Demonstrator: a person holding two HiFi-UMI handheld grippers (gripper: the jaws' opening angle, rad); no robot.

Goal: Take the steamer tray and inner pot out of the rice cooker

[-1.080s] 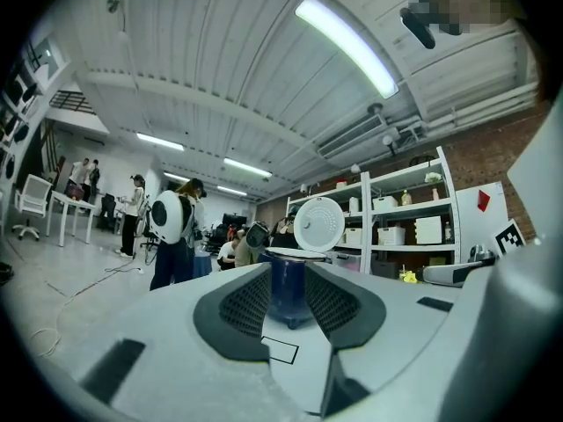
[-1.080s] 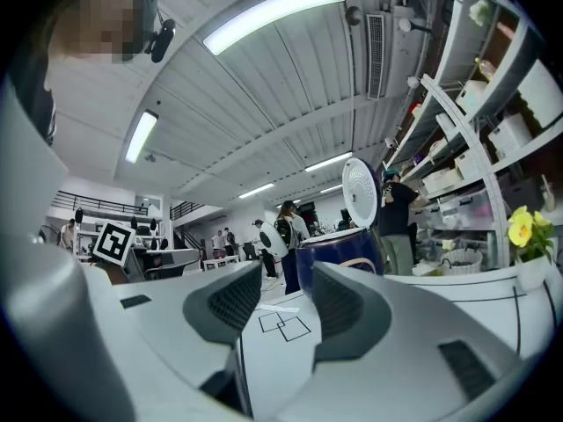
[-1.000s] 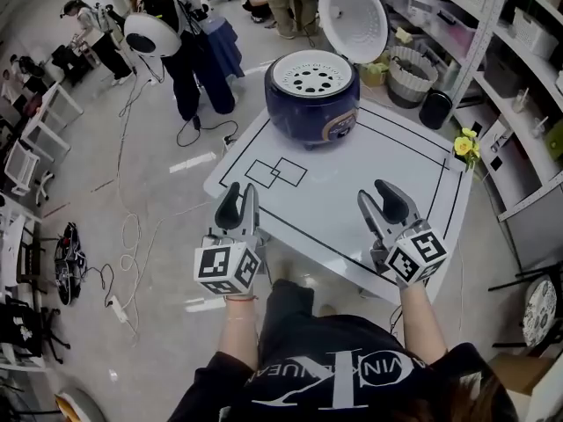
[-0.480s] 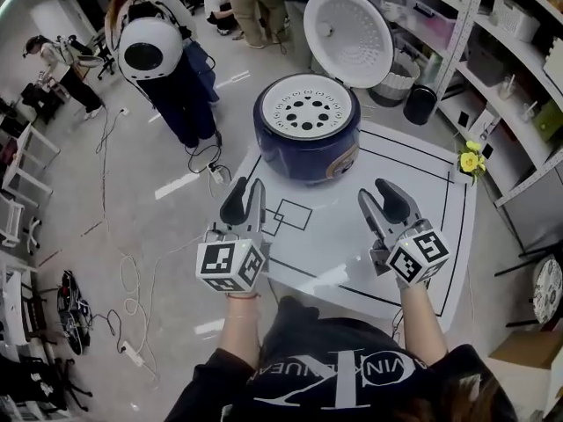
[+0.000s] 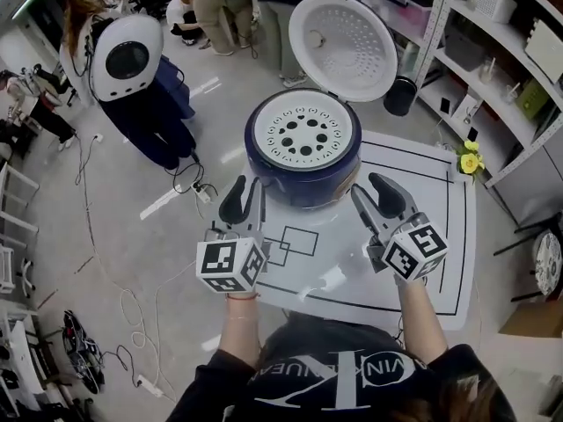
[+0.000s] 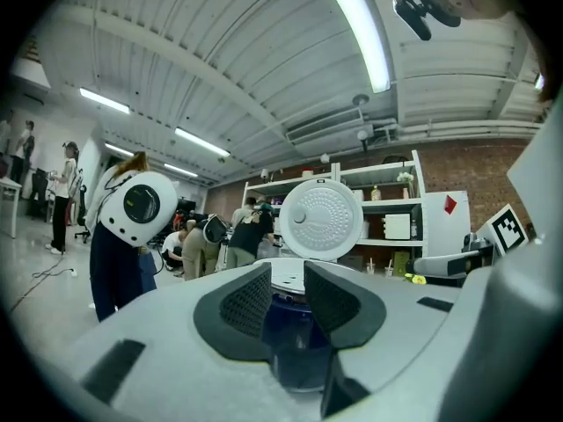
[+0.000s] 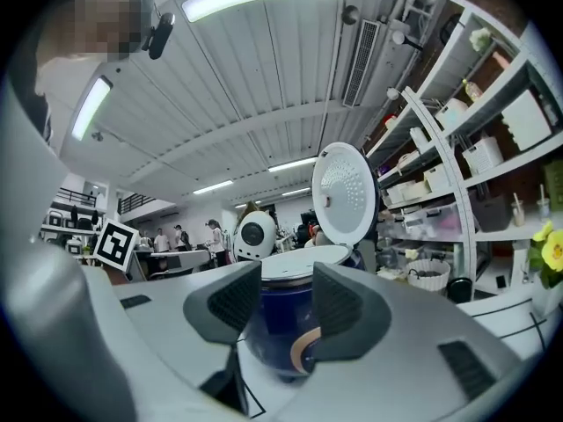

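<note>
A dark blue rice cooker (image 5: 303,170) stands on the white table (image 5: 413,236) with its lid (image 5: 343,35) swung up at the back. A white steamer tray (image 5: 303,130) with round holes sits in its top; the inner pot is hidden beneath it. My left gripper (image 5: 244,199) is at the cooker's near left, my right gripper (image 5: 376,193) at its near right, both just short of the body. In the left gripper view the jaws (image 6: 288,280) stand apart with only the cooker (image 6: 295,323) beyond them. The right gripper (image 7: 287,275) likewise frames the cooker (image 7: 281,323), open and empty.
Black lines and two small squares (image 5: 290,244) are drawn on the table. Yellow flowers (image 5: 468,158) sit at its right edge, with shelving (image 5: 493,51) behind. A figure with a white round helmet (image 5: 127,55) stands at the left; cables (image 5: 132,306) lie across the floor.
Both grippers have moved forward toward the rice cooker, which now sits much nearer between them. Their jaws stand the same width apart.
</note>
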